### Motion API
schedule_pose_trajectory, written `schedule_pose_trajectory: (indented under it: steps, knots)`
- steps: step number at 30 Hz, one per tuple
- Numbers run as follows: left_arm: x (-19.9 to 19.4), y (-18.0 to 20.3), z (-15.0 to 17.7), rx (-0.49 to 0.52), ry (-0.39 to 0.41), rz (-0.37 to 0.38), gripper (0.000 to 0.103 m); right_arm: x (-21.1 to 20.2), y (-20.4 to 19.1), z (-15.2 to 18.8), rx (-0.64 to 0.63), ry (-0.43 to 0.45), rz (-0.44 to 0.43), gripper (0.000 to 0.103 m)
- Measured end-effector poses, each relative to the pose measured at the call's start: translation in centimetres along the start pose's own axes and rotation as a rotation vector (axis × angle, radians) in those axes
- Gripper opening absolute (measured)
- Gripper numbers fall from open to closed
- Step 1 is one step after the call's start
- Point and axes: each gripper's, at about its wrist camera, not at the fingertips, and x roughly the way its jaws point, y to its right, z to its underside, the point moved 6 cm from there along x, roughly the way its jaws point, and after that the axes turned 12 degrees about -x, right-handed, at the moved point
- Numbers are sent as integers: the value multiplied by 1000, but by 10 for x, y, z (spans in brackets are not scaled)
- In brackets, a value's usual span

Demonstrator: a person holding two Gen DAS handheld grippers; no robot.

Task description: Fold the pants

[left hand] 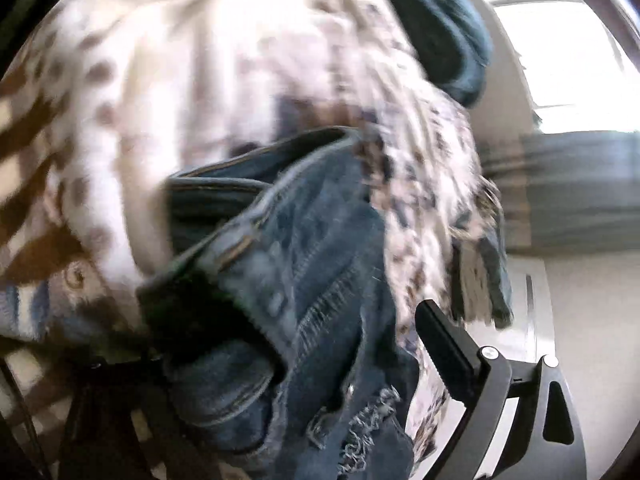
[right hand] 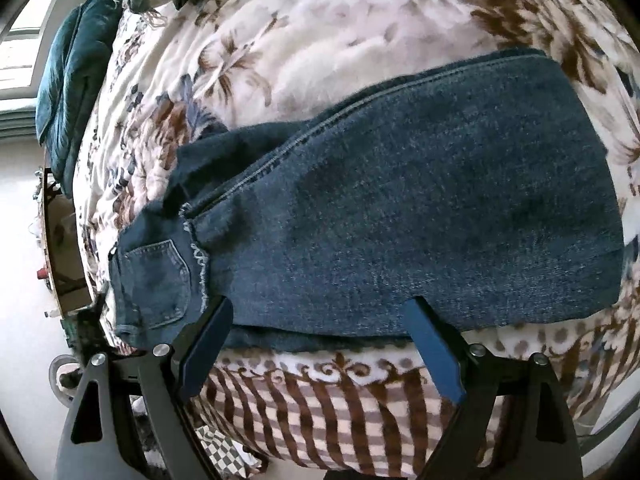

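Observation:
Dark blue jeans lie folded lengthwise across a floral blanket, back pocket at the left end. My right gripper is open, its two fingers just over the near edge of the denim, with nothing pinched. The left wrist view is blurred: the waistband end of the jeans bunches up between the open jaws of my left gripper. Its right finger stands clear of the cloth. Its left finger is mostly hidden behind the denim.
A teal cushion lies at the bed's far left end, also seen as the teal cushion. The blanket's brown striped border hangs over the near edge. Pale floor and a wheeled object are at the left.

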Motion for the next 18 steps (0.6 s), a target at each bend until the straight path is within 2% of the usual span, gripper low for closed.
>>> schedule_pose_trajectory:
  steps: [3, 7, 10, 12, 13, 14, 16, 18]
  knots:
    - [7, -10, -4, 8, -4, -19, 94, 6, 5, 3, 21, -19, -2, 90]
    - [23, -40, -20, -78, 0, -49, 94, 8, 6, 3, 26, -29, -8, 90]
    - [17, -29, -19, -80, 32, -60, 93, 7, 2, 1, 2, -30, -10, 90]
    - [14, -20, -12, -54, 48, -114, 76, 7, -1, -1, -19, -34, -5, 90]
    - [9, -15, -8, -30, 67, -157, 62, 7, -2, -2, -23, -33, -5, 90]
    - [6, -14, -4, -19, 72, -186, 52, 7, -2, -3, -25, -32, -8, 90]
    - [-5, -8, 6, -21, 81, -236, 44, 6, -3, -5, -26, -24, -15, 90]
    - [-16, -1, 18, 1, 84, -258, 41, 6, -4, -7, -24, -19, -19, 90]
